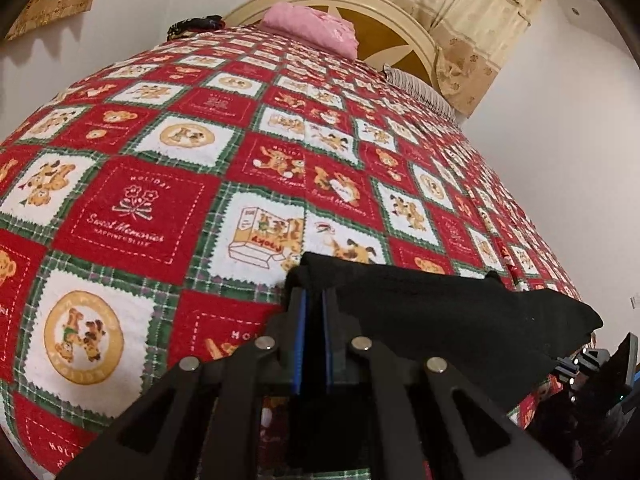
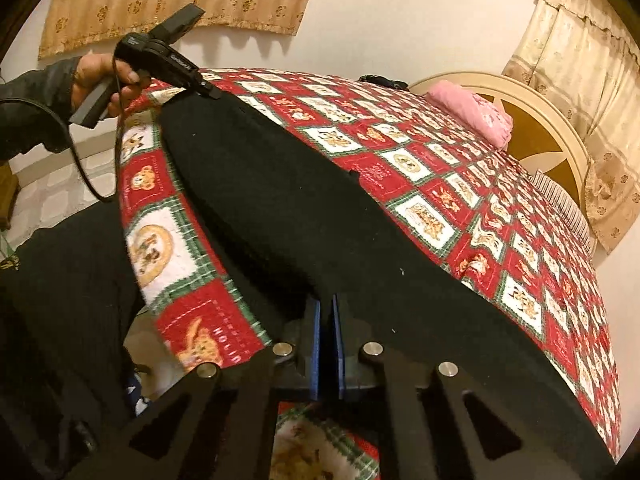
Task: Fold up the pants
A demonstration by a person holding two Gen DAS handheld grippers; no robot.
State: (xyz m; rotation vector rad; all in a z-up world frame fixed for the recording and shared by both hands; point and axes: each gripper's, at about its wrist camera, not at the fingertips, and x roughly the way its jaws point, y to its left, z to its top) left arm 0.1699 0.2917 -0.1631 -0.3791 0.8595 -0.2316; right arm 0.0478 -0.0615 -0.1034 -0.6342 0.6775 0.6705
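Black pants point(image 2: 280, 200) lie stretched in a long band along the near edge of the bed. In the left wrist view the same pants point(image 1: 440, 312) run off to the right from my left gripper point(image 1: 314, 296), which is shut on one end, with dark cloth between its blue pads. My right gripper point(image 2: 327, 304) is shut on the other end, where the fabric edge sits pinched at its tips. In the right wrist view, a person's hand point(image 2: 96, 76) holds the left gripper point(image 2: 208, 90) at the pants' far corner. The right gripper point(image 1: 576, 364) shows at the lower right of the left wrist view.
A red, white and green patchwork blanket point(image 1: 160, 200) covers the bed. A folded pink cloth point(image 1: 312, 28) lies by the cream headboard point(image 1: 400, 12). Beige curtains point(image 2: 580, 80) hang on the white walls. The person's dark-clothed body point(image 2: 60, 300) stands against the bed's near side.
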